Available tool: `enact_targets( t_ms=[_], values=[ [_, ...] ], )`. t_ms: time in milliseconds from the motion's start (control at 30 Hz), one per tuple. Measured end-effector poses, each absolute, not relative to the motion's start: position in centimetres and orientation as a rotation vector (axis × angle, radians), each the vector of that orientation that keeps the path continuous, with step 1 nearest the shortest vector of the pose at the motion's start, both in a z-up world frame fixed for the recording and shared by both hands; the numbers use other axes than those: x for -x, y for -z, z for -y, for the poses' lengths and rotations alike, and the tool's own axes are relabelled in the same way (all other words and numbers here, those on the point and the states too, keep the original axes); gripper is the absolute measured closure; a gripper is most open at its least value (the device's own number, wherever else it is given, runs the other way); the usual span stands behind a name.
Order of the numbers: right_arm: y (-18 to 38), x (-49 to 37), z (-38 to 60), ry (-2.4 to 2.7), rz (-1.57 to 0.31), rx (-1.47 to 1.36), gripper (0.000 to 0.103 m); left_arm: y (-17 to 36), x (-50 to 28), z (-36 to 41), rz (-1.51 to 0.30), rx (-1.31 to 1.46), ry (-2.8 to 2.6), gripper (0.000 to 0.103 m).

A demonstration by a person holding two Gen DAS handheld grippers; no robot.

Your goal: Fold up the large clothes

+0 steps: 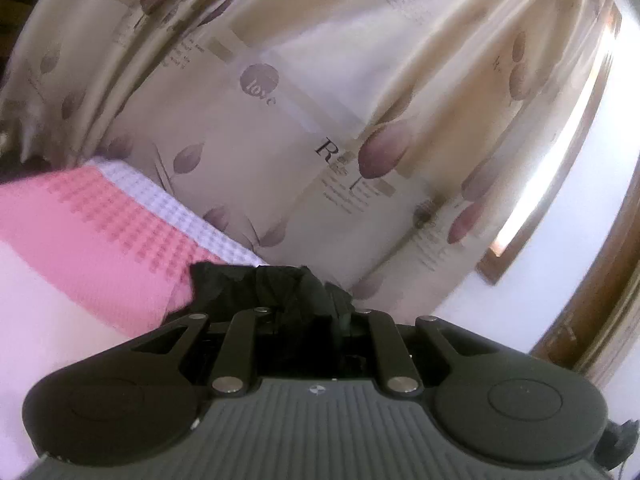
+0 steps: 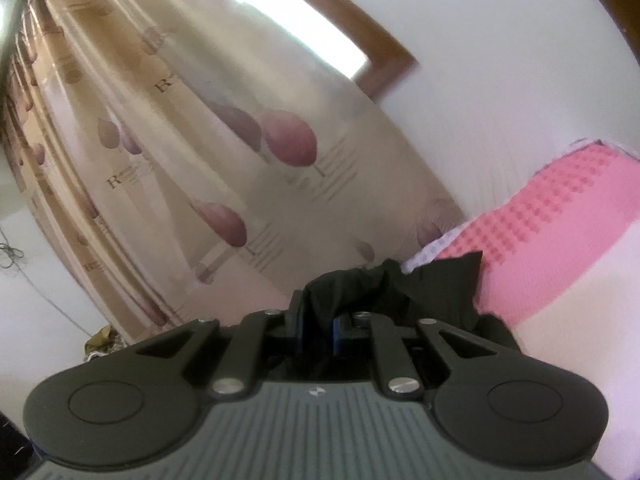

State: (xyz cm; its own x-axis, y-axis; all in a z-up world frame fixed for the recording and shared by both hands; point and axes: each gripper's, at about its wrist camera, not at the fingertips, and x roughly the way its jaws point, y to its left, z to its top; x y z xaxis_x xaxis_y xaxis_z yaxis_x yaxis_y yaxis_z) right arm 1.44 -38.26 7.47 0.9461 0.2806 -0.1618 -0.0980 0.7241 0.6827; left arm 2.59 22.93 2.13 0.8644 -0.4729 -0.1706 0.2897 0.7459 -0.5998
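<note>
Evidently both grippers were clamped narrow on bunched black fabric, the left gripper [image 1: 304, 300] and right gripper [image 2: 320, 312] each pinching the dark garment [image 2: 440, 280] raised above the pink bedcover [image 1: 100, 232], its span presumably stretched between them.

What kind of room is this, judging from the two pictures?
Probably a bedroom at home: a pink and white waffle blanket covers what looks like a bed, a long printed curtain hangs behind it, and a wood-framed window is set in the white wall.
</note>
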Motion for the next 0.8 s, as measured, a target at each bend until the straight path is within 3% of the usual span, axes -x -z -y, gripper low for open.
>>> enact_targets(
  t_ms=[300,800],
  values=[
    [-7.6,-9.6,40.0,-0.16,-0.291,-0.718,0.09,-2.5,-9.9,-20.6,-0.325,0.564,0.354,0.083],
    [-1.6,-19.8,41.8,-0.021,-0.392,-0.741,0.09,1.1,-19.4,-16.5,-0.347,0.469,0.224,0.074]
  ],
)
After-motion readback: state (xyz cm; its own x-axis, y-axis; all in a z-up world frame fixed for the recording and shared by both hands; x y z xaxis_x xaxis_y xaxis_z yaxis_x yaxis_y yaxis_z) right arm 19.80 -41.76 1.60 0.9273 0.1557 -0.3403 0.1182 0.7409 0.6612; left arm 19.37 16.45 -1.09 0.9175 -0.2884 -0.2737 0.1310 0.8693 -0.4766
